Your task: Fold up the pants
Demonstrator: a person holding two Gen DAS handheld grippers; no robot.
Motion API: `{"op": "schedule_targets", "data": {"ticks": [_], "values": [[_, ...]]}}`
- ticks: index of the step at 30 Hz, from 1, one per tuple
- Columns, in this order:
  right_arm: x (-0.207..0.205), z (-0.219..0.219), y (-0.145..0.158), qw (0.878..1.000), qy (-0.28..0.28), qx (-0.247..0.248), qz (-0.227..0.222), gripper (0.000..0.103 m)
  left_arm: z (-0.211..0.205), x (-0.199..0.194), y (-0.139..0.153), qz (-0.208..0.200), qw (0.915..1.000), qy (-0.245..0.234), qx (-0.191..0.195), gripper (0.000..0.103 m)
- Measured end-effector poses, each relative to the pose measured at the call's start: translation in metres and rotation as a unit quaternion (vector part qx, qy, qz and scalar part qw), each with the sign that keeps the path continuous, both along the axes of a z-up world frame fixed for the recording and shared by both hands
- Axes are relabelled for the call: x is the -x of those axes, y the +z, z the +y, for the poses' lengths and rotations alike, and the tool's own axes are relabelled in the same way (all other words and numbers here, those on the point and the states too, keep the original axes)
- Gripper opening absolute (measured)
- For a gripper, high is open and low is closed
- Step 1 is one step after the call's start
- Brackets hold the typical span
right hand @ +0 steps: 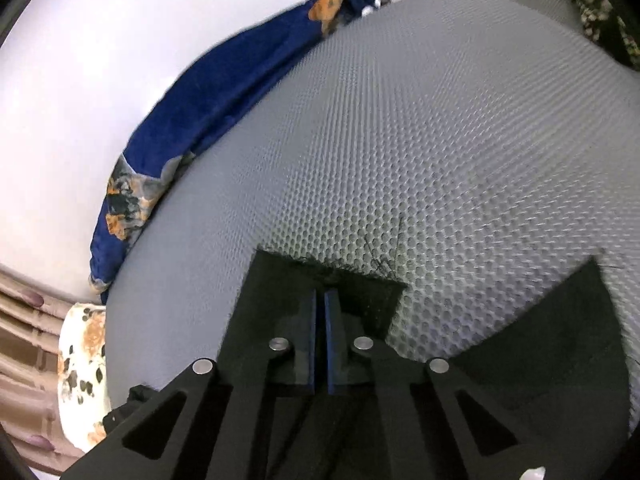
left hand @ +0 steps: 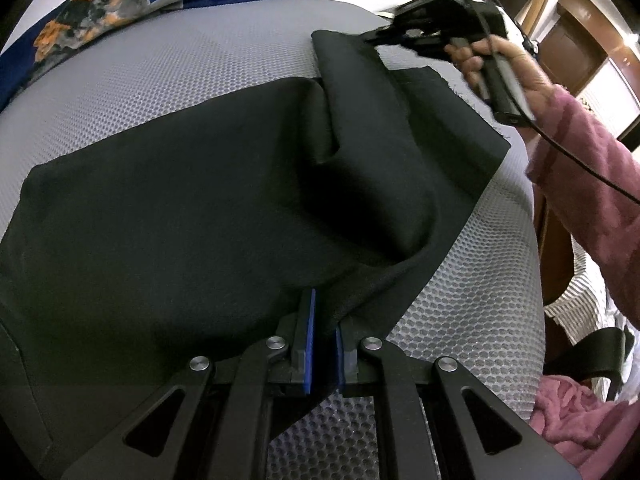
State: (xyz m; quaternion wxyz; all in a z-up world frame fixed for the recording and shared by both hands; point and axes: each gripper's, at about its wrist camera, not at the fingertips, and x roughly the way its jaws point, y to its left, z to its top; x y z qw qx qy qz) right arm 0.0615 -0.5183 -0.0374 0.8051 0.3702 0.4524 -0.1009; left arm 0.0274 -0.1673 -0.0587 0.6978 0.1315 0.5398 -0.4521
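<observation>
The black pants [left hand: 180,200] lie spread over a grey honeycomb-textured mattress [left hand: 200,64], covering most of its near half in the left wrist view, with one part lifted and draped in a loose fold toward the far right.

The left tool [left hand: 323,320] points steeply down at the near edge of the cloth. Its blue pads [left hand: 309,344] stand close together with a bunched ridge of the pants' fabric pinched between them, so it is clamped on the pants.

The right tool [left hand: 370,38], held by a hand [left hand: 500,64] in a pink sleeve [left hand: 588,168], sits at the far right corner of the garment. From the left wrist view its tips bite a raised corner of the cloth. In its own view, the right tool [right hand: 322,300] shows the two blue pads drawn nearly together, with a frayed black hem [right hand: 360,280] lying under and around them; it is closed on the pants' edge.

A dark blue floral cloth [right hand: 224,92] lies along the mattress's far side, well apart from the pants.
</observation>
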Motion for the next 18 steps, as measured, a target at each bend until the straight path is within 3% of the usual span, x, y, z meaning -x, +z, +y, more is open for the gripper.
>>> {"op": "schedule_targets", "data": {"ticks": [5, 9, 13, 18], "values": [[0.06, -0.006, 0.046, 0.997, -0.047, 0.058, -0.013, 0.003, -0.002, 0.003, 0.003, -0.013, 0.9999, -0.004, -0.004, 0.009], [0.135, -0.008, 0.066, 0.989, -0.098, 0.11, 0.014, 0.002, -0.006, 0.011, 0.006, -0.031, 0.9994, -0.015, -0.006, 0.009], [0.201, -0.015, 0.047, 0.98, -0.15, 0.116, 0.065, 0.002, -0.011, 0.016, 0.007, -0.048, 0.9983, -0.03, -0.012, 0.01], [0.229, -0.014, 0.014, 0.974, -0.17, 0.11, 0.102, 0.002, -0.015, 0.019, 0.009, -0.058, 0.9973, -0.039, -0.02, 0.01]]}}
